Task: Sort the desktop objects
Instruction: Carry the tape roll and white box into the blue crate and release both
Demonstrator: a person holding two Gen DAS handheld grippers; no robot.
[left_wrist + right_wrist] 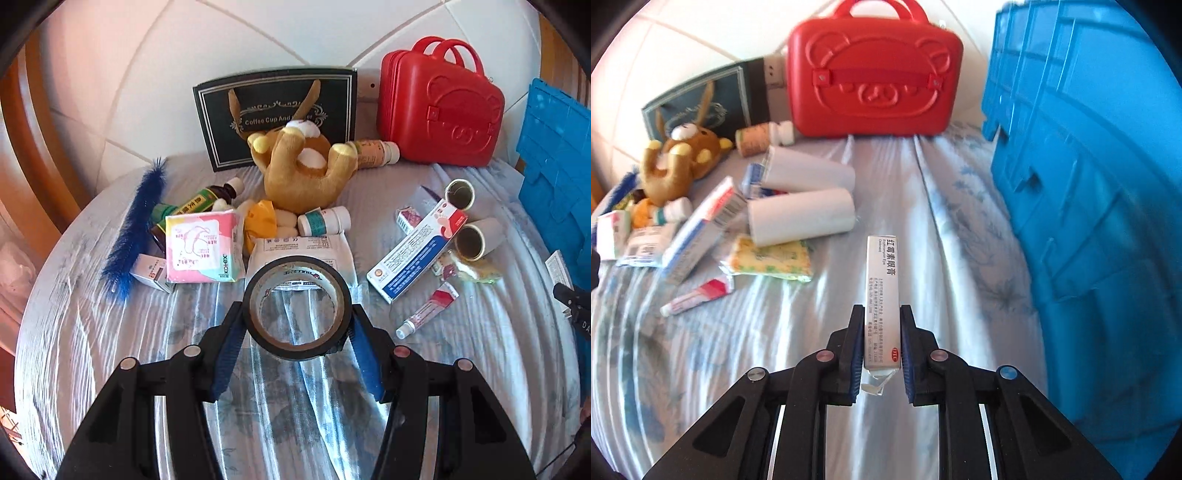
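The left gripper (295,321) has its jaws clamped on the sides of a tape roll (297,308), a black ring with a pale inner core, held upright so the striped bluish cloth (110,332) shows through its hole. The right gripper (880,325) has its jaws narrow and pinching a slim grey-white ointment box (882,291) printed with dark characters, a small red mark near its lower end, sticking out forward past the jaw tips. Beyond those jaws stands a red case (873,77), with a blue crate (1089,166) off to their right.
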